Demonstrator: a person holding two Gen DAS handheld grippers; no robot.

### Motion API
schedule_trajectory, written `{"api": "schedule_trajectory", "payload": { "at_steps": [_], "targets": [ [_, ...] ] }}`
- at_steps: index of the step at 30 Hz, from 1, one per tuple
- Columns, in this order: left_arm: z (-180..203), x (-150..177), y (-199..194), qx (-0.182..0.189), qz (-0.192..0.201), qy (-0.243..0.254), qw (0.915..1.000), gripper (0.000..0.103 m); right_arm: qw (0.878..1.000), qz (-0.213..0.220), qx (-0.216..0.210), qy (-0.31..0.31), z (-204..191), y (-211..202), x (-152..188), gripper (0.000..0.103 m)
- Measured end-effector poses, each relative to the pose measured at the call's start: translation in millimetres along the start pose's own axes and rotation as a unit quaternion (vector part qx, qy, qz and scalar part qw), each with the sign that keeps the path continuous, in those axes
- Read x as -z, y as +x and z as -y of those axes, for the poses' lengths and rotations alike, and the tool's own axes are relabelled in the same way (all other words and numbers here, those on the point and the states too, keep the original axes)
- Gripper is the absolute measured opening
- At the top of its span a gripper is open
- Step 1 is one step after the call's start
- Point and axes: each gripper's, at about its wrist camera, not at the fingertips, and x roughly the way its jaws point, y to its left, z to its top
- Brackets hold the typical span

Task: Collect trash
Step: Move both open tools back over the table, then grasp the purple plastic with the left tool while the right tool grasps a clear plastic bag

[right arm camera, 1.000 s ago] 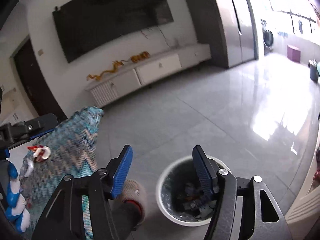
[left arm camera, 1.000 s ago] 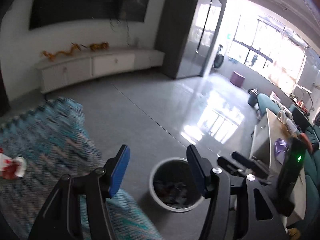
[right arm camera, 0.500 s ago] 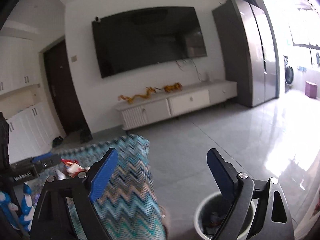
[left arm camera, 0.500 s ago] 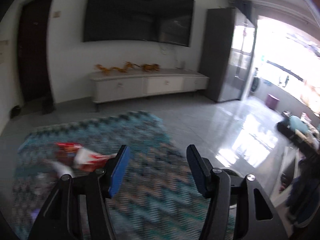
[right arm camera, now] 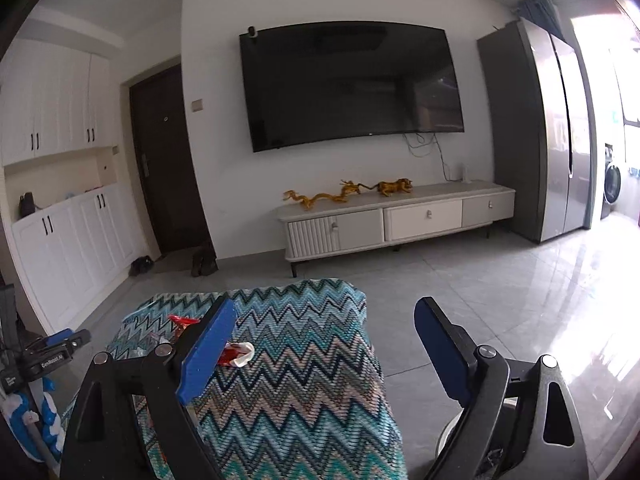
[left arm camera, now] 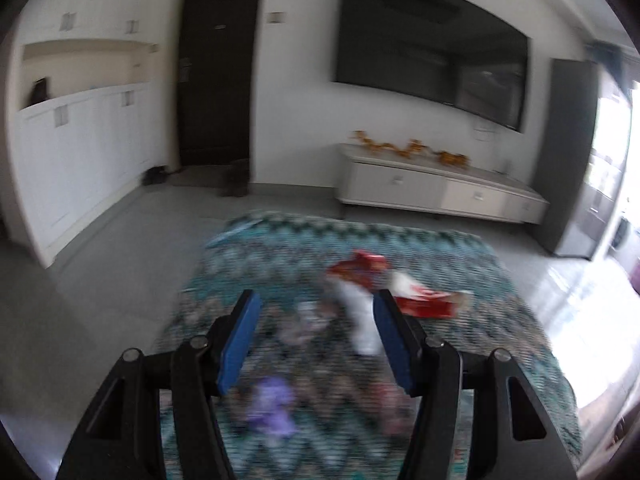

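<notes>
Wall-mounted TV [right arm camera: 352, 84] above low cabinet [right arm camera: 396, 220]; golden dragon figurines [right arm camera: 348, 192] on top; dark door [right arm camera: 168, 160].

Daylight entered from the right in both views, washing out the far right edge of each into white glare. In the right wrist view the glossy floor [right arm camera: 532, 304] carried bright reflections, while the door [right arm camera: 168, 160] and the television [right arm camera: 352, 84] stayed dark. That view was sharp. The left wrist view was smeared by motion: the zigzag blanket [left arm camera: 500, 300], the red wrappers [left arm camera: 424, 304] and a purple scrap [left arm camera: 272, 404] were streaked, though the left claw [left arm camera: 316, 344] itself stayed crisp. Fisheye distortion bowed walls and cabinets, and dark vignetting filled the corners.
</notes>
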Motion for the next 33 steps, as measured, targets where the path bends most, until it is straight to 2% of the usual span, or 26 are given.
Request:
{"api": "schedule_trajectory", "payload": {
  "at_steps": [4, 8, 23, 33],
  "targets": [
    [-34, 3, 9, -0.024, -0.006, -0.029, 0.9993, 0.058, 1.000, -0.006, 0.003, -0.010, -13, 4, 0, 0.090],
    [-46, 11, 14, -0.029, -0.011, -0.038, 0.9988, 0.061, 1.000, -0.019, 0.005, -0.019, -23, 11, 1, 0.090],
    [-57, 23, 25, -0.029, -0.031, -0.043, 0.9982, 0.063, 0.997, -0.054, -0.005, -0.046, -56, 35, 12, 0.091],
    [-51, 32, 36, -0.019, -0.055, -0.029, 0.9979, 0.063, 0.994, -0.084, -0.033, -0.054, -72, 56, 27, 0.091]
  ]
}}
